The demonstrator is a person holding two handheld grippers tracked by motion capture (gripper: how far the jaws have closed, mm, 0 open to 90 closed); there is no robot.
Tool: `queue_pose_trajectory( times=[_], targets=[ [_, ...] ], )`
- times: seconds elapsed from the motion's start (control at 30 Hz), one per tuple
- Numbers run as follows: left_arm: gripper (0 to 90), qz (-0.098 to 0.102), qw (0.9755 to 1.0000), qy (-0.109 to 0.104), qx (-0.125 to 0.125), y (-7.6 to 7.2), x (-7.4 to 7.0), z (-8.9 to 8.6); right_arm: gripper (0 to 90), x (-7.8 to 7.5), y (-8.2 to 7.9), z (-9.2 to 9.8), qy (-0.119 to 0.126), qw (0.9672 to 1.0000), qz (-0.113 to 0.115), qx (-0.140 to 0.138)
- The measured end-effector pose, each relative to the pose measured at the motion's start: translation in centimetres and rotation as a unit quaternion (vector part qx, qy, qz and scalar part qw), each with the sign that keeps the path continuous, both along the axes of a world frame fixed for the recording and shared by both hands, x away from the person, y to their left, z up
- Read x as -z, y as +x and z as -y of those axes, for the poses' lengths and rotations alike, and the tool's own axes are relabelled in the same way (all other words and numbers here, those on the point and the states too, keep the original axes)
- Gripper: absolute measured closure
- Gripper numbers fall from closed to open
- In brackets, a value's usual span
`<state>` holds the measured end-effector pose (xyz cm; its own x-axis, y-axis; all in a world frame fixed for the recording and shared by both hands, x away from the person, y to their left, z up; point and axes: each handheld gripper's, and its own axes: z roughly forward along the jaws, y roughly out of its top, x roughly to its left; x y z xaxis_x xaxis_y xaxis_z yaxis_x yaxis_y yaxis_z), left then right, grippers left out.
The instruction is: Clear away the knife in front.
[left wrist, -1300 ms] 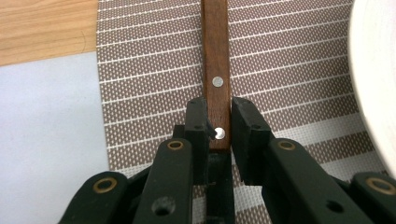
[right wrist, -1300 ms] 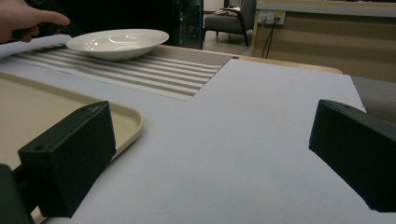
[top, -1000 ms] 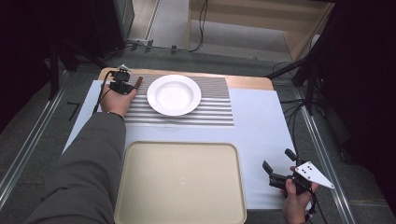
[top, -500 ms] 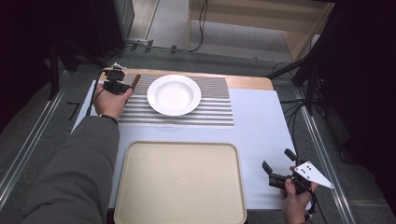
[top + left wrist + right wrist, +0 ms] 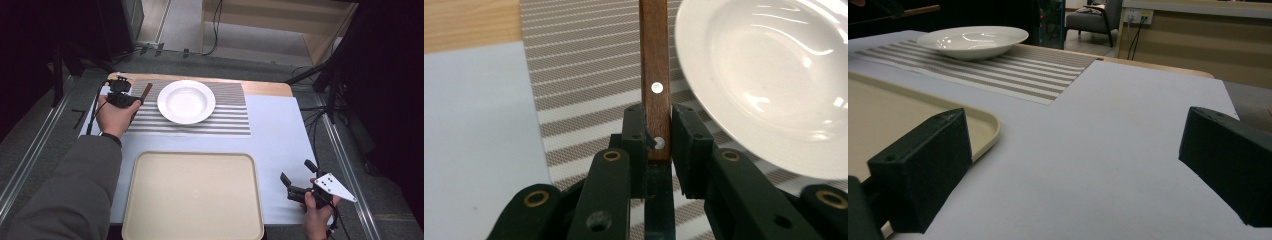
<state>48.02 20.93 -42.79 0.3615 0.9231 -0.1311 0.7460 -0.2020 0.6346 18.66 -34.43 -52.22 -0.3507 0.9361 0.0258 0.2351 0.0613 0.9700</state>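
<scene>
My left gripper (image 5: 133, 101) is at the far left of the table, shut on a brown wooden handle (image 5: 146, 91) with two metal rivets. In the left gripper view the handle (image 5: 655, 75) stands between the pads (image 5: 634, 132) and points away over the striped placemat (image 5: 589, 85). What the handle belongs to is hidden. Just to its right lies a white deep plate (image 5: 186, 101) on the placemat (image 5: 225, 120). Low over the white table cover at the near right, my right gripper (image 5: 296, 178) is open and holds nothing.
A large beige tray (image 5: 192, 195) lies at the near middle, with its corner (image 5: 983, 122) to the left of the right gripper's jaws. The table's wooden edge (image 5: 265, 88) runs behind the placemat. Dark floor, rails and cables surround the table.
The left hand has drifted a little left and risen with the wooden handle still gripped. The right hand has stayed where it was.
</scene>
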Motion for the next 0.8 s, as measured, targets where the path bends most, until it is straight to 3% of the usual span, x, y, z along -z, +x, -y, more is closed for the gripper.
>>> queue_pose_trajectory(
  times=[0.17, 0.57, 0.8],
  targets=[
    [76.7, 0.0, 0.9999, -0.014, 0.008, -1.6, 0.0, -0.3, 0.0, 0.0, 0.0, 0.0, -0.002, 1.0, -0.001, 0.001],
    [76.7, 0.007, 0.9997, -0.009, 0.023, -4.5, 0.5, -0.3, 0.0, 0.0, 0.0, -0.2, -0.006, 1.0, -0.003, 0.0],
    [76.7, 0.013, 0.9991, -0.018, 0.036, -6.2, 0.2, -0.3, 0.0, 0.0, 0.0, -0.2, -0.008, 1.0, -0.004, 0.0]
  ],
)
